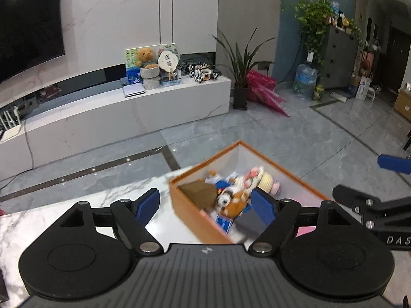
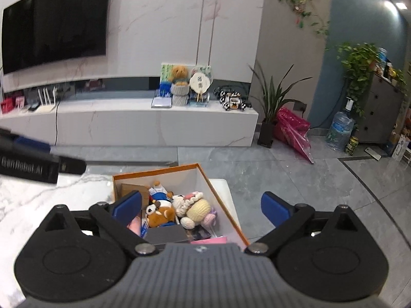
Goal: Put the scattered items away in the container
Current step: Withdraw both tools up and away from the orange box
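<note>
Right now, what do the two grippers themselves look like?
Both match: the left gripper and right gripper have black linkage arms with silver pivot bolts, round black discs, a ribbed grey body and blue ribbed finger pads. White lettering runs along their sides. No sleeves or cables show.

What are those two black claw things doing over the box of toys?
A person holds both. The left gripper and right gripper are open and empty, above the orange box on the marble table. Inside the box lie a brown plush dog, a crocheted doll, a cardboard box and more. No loose items show on the table.
</note>
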